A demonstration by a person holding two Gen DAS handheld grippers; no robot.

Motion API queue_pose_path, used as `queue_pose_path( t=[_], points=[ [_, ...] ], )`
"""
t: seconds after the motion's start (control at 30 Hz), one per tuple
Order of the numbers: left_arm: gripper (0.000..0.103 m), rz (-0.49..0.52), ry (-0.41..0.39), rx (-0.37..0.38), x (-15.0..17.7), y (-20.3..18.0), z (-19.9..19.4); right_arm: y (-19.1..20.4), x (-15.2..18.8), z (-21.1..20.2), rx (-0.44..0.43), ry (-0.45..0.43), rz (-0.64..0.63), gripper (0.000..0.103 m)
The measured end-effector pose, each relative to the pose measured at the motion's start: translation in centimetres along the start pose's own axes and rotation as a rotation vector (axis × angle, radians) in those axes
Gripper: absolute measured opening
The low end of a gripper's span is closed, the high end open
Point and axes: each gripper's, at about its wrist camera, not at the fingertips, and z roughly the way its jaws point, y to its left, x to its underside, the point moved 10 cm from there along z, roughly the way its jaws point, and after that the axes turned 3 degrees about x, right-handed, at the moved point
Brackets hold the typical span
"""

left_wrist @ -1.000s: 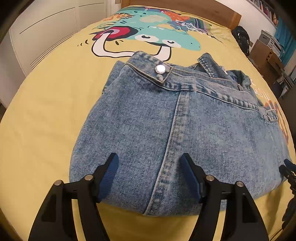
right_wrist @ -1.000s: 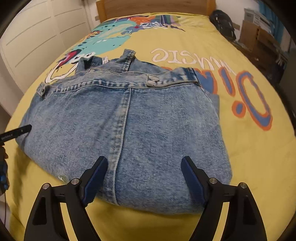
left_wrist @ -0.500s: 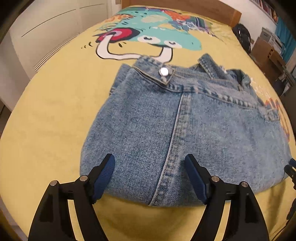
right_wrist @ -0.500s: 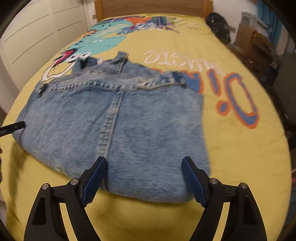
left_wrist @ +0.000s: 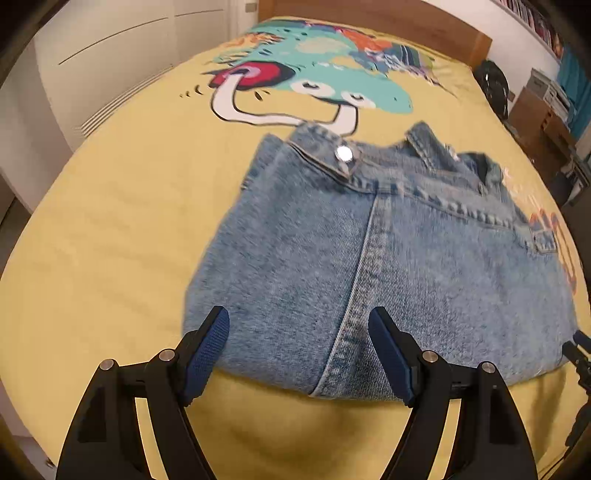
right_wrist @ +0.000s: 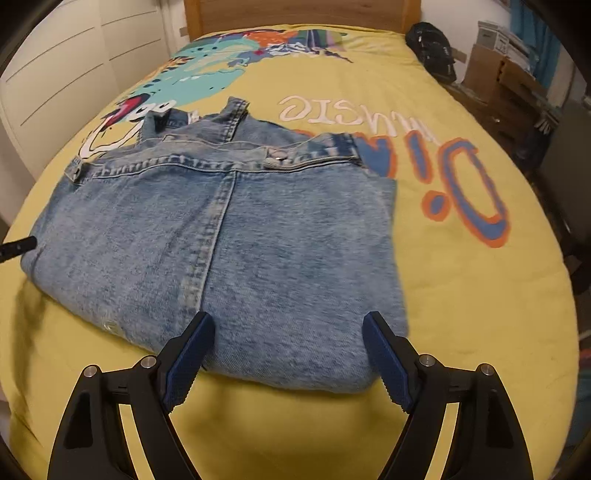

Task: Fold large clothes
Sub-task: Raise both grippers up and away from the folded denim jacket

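A folded blue denim garment (left_wrist: 369, 251) lies flat on the yellow bed cover (left_wrist: 110, 229), its buttoned band and collar at the far side. It also shows in the right wrist view (right_wrist: 229, 243). My left gripper (left_wrist: 299, 332) is open and empty, above the garment's near left folded edge. My right gripper (right_wrist: 288, 336) is open and empty, above the near right folded edge. The right gripper's tip shows at the right edge of the left wrist view (left_wrist: 580, 347). The left gripper's tip shows at the left edge of the right wrist view (right_wrist: 18, 247).
The bed cover carries a cartoon print (left_wrist: 310, 85) and large lettering (right_wrist: 443, 170). A wooden headboard (right_wrist: 295, 14) stands at the far end. White wardrobe doors (left_wrist: 110, 48) stand to the left. A black bag (right_wrist: 432, 51) and cardboard boxes (right_wrist: 495, 70) sit to the right.
Both grippers have drawn back and up from the folded garment, which now looks smaller and farther off. Both stay open. The garment has not moved.
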Motion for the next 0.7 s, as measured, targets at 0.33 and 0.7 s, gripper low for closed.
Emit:
queue_pose_path(
  t=[0.33, 0.7],
  points=[
    [0.073, -0.009, -0.047, 0.035, 0.1, 0.1, -3.4, -1.0, 0.5, -3.6, 0.007, -0.048, 0.049, 0.083],
    [0.073, -0.027, -0.07, 0.055, 0.7, 1.2, -7.8, -2.2, 1.3, -9.1, 0.019, -0.116, 0.116, 0.083]
  ],
)
